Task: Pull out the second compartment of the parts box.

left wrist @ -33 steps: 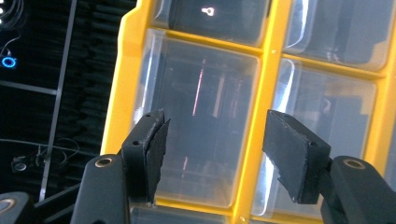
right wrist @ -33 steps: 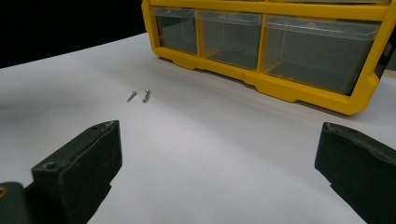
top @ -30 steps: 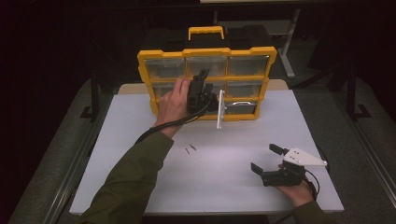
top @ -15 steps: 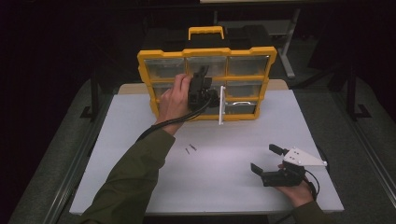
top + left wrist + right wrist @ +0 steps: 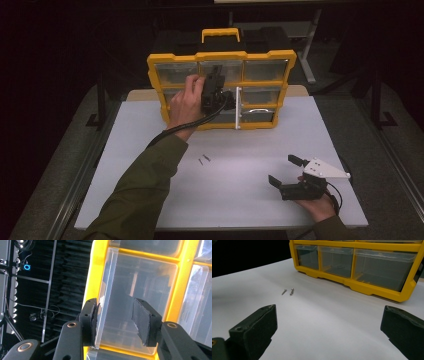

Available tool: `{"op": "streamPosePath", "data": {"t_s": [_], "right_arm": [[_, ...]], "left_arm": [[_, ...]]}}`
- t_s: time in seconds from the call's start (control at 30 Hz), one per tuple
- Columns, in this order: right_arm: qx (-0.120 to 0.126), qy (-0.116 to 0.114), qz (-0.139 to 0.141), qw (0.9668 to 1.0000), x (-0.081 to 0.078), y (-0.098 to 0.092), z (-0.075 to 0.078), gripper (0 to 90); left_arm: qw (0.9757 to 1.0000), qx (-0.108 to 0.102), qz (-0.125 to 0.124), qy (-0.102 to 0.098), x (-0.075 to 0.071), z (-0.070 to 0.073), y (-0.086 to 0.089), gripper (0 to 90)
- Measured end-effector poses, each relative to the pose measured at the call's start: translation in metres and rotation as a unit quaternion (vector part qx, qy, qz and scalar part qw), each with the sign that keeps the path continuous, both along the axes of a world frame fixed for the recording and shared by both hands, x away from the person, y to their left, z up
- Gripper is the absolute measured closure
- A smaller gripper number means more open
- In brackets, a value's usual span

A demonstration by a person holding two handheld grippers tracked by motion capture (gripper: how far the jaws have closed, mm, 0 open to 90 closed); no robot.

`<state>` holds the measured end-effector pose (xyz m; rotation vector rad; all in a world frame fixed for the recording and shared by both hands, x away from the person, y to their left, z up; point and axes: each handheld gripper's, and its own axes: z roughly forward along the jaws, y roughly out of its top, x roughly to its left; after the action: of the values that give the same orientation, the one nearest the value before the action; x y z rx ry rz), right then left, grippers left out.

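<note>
Left gripper is up at the yellow organizer, jaws spread around a clear drawer, one pad against its side wall, the other pad looks just off the front. The organizer stands upright at twelve o'clock on the white table. Right gripper rests near five o'clock, jaws wide apart, nothing between them. Two small screws lie on the table centre, toward seven o'clock from the organizer. A white strip stands upright against the organizer's front.
</note>
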<state>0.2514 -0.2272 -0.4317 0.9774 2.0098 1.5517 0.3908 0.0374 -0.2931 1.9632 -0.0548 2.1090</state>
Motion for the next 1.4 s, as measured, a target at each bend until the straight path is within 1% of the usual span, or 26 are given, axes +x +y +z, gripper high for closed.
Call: {"op": "streamPosePath", "data": {"t_s": [0.27, 0.53, 0.6, 0.63, 0.73, 0.9, 1.0, 1.03, 1.23, 1.33, 1.4], "right_arm": [[-0.001, 0.000, 0.000, 1.0000, 0.000, 0.000, 0.000, 0.2], [-0.001, -0.001, -0.001, 1.0000, 0.000, -0.001, 0.000, 0.2], [-0.001, -0.002, -0.001, 1.0000, 0.000, -0.001, 0.000, 0.2], [-0.001, -0.002, 0.000, 1.0000, -0.001, -0.001, 0.000, 0.2], [-0.001, -0.002, 0.001, 1.0000, -0.001, -0.001, 0.000, 0.2], [-0.001, -0.002, 0.000, 1.0000, -0.001, -0.001, 0.000, 0.2], [0.001, -0.002, 0.000, 1.0000, -0.001, -0.001, 0.000, 0.2], [0.001, -0.002, 0.000, 1.0000, -0.001, -0.001, 0.000, 0.2], [0.001, -0.002, 0.000, 1.0000, -0.002, -0.001, 0.000, 0.2], [0.002, -0.002, -0.001, 1.0000, -0.002, -0.001, 0.000, 0.2], [0.001, -0.004, -0.001, 1.0000, -0.002, -0.001, 0.000, 0.2]], "left_arm": [[1.0000, 0.003, 0.007, -0.004, 0.004, 0.003, 0.001, 58.6], [0.9997, 0.014, 0.014, -0.013, 0.005, 0.007, -0.001, 63.1], [0.9997, 0.016, 0.015, -0.013, 0.006, 0.009, -0.002, 64.7], [0.9995, 0.020, 0.017, -0.016, 0.006, 0.009, -0.003, 65.3], [0.9995, 0.020, 0.016, -0.020, 0.007, 0.012, -0.003, 66.8], [0.9993, 0.028, 0.017, -0.019, 0.008, 0.014, -0.006, 68.2], [0.9989, 0.036, 0.021, -0.020, 0.008, 0.014, -0.008, 69.0], [0.9990, 0.035, 0.018, -0.020, 0.009, 0.013, -0.008, 69.3], [0.9987, 0.042, 0.022, -0.019, 0.010, 0.014, -0.010, 69.5], [0.9985, 0.046, 0.026, -0.016, 0.012, 0.014, -0.010, 69.8], [0.9987, 0.043, 0.024, -0.015, 0.014, 0.013, -0.010, 70.0]]}}
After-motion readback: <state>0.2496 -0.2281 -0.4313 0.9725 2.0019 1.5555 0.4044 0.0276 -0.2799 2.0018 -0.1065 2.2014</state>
